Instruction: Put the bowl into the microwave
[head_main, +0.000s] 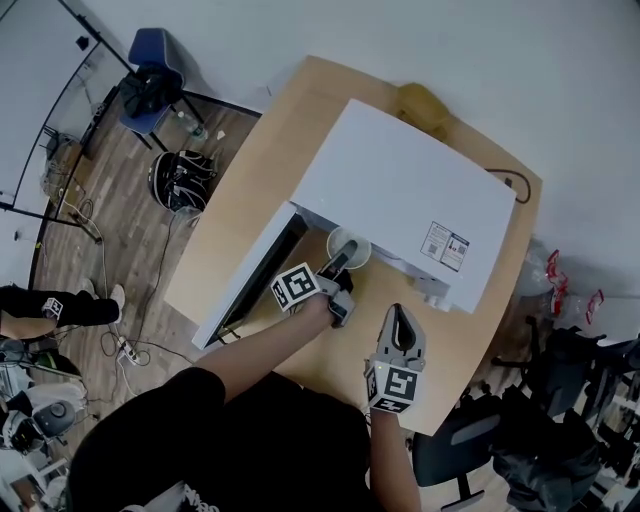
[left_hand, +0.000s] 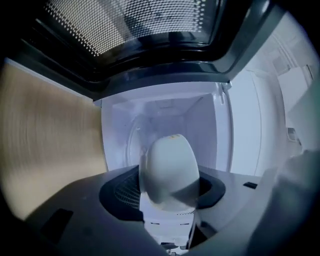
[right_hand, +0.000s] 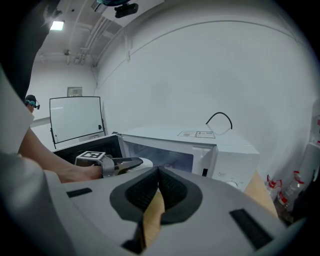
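1. The left gripper (head_main: 340, 262) is clamped on the white bowl (head_main: 356, 243). In the left gripper view its jaws (left_hand: 168, 189) press on the bowl's (left_hand: 170, 165) near rim from both sides.
2. The bowl juts forward from the left gripper's tips, with its body beyond the pads and its opening facing up in the head view.
3. Straight ahead of those tips stands the white microwave (head_main: 400, 190), and its lit cavity (left_hand: 170, 115) fills the space behind the bowl. The bowl sits at the mouth of the cavity. I cannot tell whether it touches the floor inside.
4. The microwave door (head_main: 250, 280) hangs open to the left of the left gripper. In the left gripper view its perforated window (left_hand: 140, 30) lies above the jaws.
5. The right gripper (head_main: 398, 314) is closed and empty. Its pads meet at the tips (right_hand: 159, 172), and only the wooden table (right_hand: 257, 190) shows through the gap below them.
6. From the right gripper, the bowl (right_hand: 143, 162) lies ahead and to the left, held by the left gripper (right_hand: 131, 163), and apart from the right gripper's own jaws.
7. The right gripper hangs over bare table (head_main: 250, 190) in front of the microwave (right_hand: 200, 150), touching nothing.
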